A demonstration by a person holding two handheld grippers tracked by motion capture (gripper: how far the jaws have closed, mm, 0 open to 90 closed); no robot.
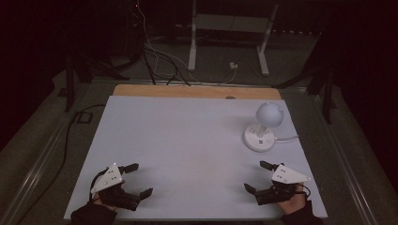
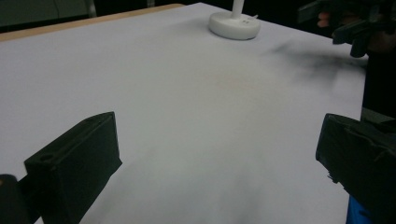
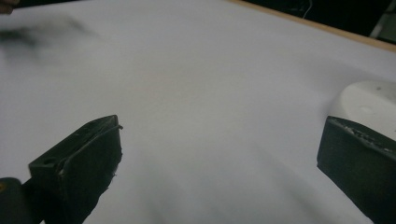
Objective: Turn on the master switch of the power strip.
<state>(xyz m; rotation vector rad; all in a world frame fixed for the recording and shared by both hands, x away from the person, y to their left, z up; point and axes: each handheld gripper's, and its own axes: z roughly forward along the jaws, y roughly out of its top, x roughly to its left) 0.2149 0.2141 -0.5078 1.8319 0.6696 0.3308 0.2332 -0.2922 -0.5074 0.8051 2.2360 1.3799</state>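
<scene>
High view: both tongs, left (image 1: 139, 178) and right (image 1: 257, 176), are held open and empty near the worktop (image 1: 187, 140) front edge; the white lamp (image 1: 263, 126), far right, is best approached squarely at its stem by the right tongs.

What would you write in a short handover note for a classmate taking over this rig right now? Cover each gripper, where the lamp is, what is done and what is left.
Left gripper: open, nothing between its jaws, low over the near left of the white table.
Right gripper: open, nothing held, near right of the table, closest to the lamp.
Lamp: white, round base and globe head, upright at the far right, its cord running off the right edge.
Done: nothing visible; the lamp is untouched.
Left: everything; probably the right gripper reaches forward to the lamp first.
</scene>
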